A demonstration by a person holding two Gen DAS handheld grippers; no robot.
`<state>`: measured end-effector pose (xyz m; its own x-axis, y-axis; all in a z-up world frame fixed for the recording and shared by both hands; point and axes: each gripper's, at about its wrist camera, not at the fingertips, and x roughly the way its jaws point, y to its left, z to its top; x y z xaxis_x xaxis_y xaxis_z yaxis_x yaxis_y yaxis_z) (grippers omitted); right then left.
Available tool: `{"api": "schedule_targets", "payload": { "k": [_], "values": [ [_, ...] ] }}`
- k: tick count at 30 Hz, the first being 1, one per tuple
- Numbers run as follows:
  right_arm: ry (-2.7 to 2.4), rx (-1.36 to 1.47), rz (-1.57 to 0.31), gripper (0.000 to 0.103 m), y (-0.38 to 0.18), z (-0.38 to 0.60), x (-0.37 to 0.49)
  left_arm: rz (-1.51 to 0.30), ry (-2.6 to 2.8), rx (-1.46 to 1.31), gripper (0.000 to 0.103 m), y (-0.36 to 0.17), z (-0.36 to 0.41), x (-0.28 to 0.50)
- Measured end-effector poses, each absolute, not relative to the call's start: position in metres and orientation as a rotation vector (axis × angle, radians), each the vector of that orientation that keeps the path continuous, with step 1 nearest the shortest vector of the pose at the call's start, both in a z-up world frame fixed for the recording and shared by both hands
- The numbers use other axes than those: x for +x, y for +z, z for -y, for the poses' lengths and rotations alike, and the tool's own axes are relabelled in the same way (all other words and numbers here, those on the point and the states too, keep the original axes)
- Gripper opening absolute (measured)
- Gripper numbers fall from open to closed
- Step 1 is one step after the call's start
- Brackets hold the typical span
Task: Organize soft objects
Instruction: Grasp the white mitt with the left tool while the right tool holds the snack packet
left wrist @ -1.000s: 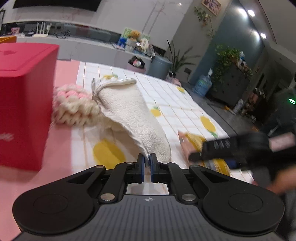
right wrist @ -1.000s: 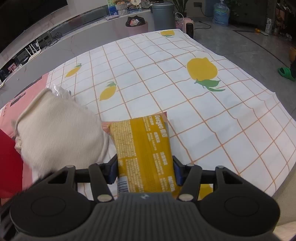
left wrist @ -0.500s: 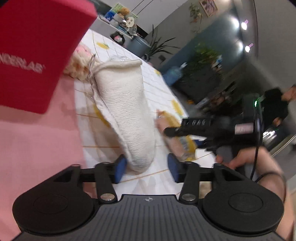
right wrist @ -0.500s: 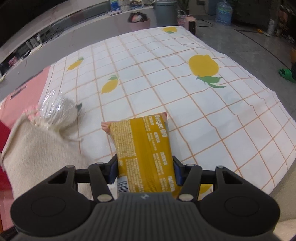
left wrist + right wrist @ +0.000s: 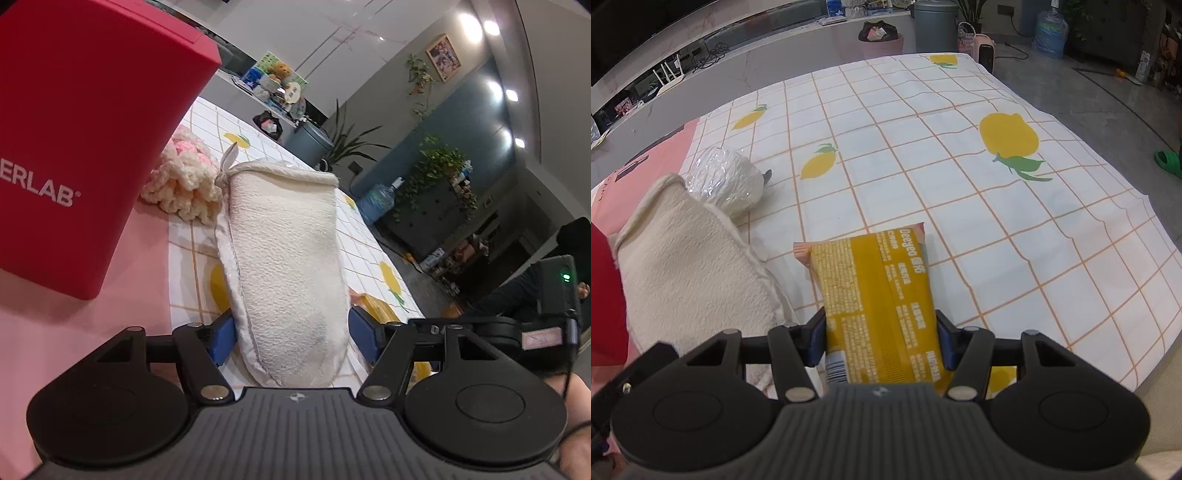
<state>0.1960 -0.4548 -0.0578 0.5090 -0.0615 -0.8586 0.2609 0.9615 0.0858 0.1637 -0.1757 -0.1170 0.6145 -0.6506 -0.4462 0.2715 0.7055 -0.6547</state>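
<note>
four soft things show: one cream terry pouch [image 5: 284, 273], one crocheted cream-and-pink piece [image 5: 184, 181], one plastic-wrapped white bundle [image 5: 726, 181] and one yellow packet [image 5: 879, 302]. two grippers, one red box [image 5: 81, 147], one lemon-print cloth [image 5: 923, 155] over the bench.

the pouch lies at centre of the left wrist view, its near end between the fingers of the left gripper [image 5: 291, 338]. a second ago that gripper was pinched together on the pouch's tip; its jaws have just been opening and now stand apart, the blue pads beside the pouch without pressing it. the pouch then hung lifted and slanting; now it lies flat on the cloth. the red box, then at the left edge, now fills the upper left.

the right gripper [image 5: 881, 339] is clamped on the yellow packet at lower centre of its view, as it was before; the packet has not shifted.

the pouch's far end touches the crocheted piece, which sits against the red box. in the right wrist view the wrapped bundle lies at the pouch's upper end. the cloth's upper right half is open room up to its rumpled right edge, where the floor begins.
</note>
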Motion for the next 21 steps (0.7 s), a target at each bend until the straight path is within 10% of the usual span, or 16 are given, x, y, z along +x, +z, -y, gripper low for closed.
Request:
{"api": "schedule_targets", "payload": {
  "k": [4, 9, 21],
  "values": [
    [-0.194, 0.204, -1.021, 0.056, -0.058, 0.454, 0.196, -0.719, -0.553, -0.571, 0.065, -0.116, 0.178, 0.165],
    [-0.193, 0.201, -1.021, 0.056, -0.058, 0.453, 0.196, -0.782, -0.562, -0.564, 0.015, -0.127, 0.175, 0.163],
    [-0.177, 0.231, -0.971, 0.056, -0.048, 0.451, 0.191, -0.644, -0.637, -0.389, 0.005, -0.073, 0.169, 0.139]
  ]
}}
